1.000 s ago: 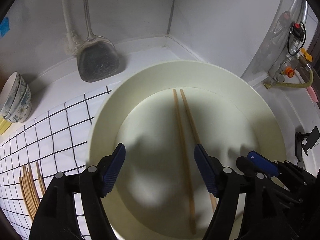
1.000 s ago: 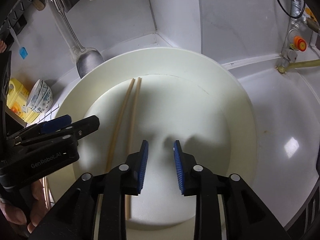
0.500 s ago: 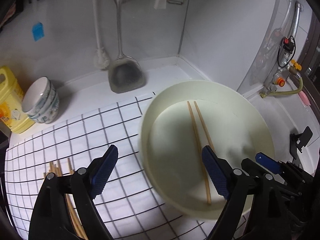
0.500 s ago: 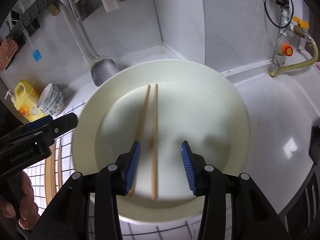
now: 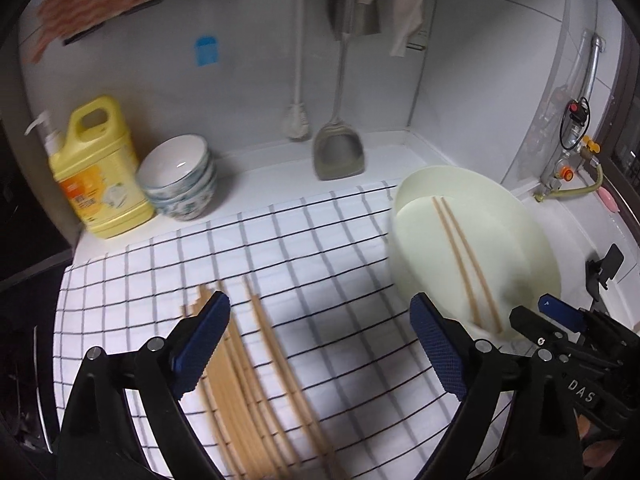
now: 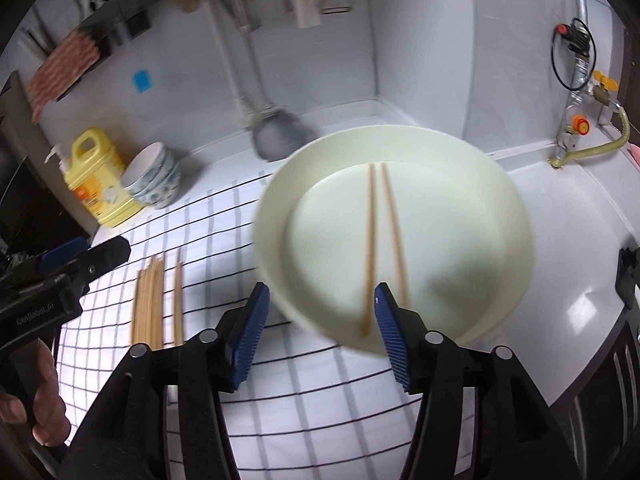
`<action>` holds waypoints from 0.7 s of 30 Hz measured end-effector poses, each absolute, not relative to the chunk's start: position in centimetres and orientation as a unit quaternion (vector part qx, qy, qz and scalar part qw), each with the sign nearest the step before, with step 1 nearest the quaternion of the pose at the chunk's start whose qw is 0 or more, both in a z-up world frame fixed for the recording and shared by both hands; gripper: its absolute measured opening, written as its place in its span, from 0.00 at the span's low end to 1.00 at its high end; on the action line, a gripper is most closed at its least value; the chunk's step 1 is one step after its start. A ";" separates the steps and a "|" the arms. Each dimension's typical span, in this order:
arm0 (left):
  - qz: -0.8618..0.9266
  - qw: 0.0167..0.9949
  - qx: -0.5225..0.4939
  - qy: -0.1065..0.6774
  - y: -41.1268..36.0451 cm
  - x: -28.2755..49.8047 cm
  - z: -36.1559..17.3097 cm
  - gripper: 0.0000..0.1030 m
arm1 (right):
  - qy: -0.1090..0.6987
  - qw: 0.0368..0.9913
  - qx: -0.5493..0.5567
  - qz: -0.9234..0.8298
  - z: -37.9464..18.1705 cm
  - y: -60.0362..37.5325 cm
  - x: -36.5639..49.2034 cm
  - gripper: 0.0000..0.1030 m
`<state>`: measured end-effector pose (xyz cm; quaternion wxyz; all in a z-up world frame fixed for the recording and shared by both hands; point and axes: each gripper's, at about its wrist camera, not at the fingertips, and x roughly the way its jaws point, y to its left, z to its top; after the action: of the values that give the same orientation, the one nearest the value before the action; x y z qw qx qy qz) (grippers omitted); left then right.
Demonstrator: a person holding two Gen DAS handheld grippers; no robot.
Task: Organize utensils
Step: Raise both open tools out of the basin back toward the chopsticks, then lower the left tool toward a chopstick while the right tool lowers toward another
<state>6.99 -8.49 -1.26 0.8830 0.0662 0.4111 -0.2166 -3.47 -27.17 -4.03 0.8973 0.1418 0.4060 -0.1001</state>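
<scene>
Ahead of my right gripper (image 6: 318, 334), its jaws opening with nothing clamped, sat the cream basin (image 6: 480, 168) holding one pair of chopsticks (image 6: 370, 240). Under my left gripper (image 5: 318, 344), jaws likewise opening and empty, lay the loose chopsticks (image 5: 240, 380) on the checked cloth (image 5: 320, 240).

Both tools are showing black plastic frames with silver screws and ribbed blue pads: the left hand-held gripper (image 5: 320, 344) and the right hand-held gripper (image 6: 320, 332). White lettering is showing on each body, and a bare hand (image 6: 44, 408) is wrapping the left handle.
</scene>
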 end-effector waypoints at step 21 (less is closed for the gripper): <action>-0.079 0.877 0.029 0.473 6.0 4.2 -9.5 0.93 | 0.449 0.889 0.091 -0.016 -9.4 -16.3 -2.9 0.66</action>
<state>4.19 6.00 -9.46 0.8770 0.0289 0.4730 -0.0792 -2.86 -16.26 -9.36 0.8886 0.0909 0.4492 -0.0156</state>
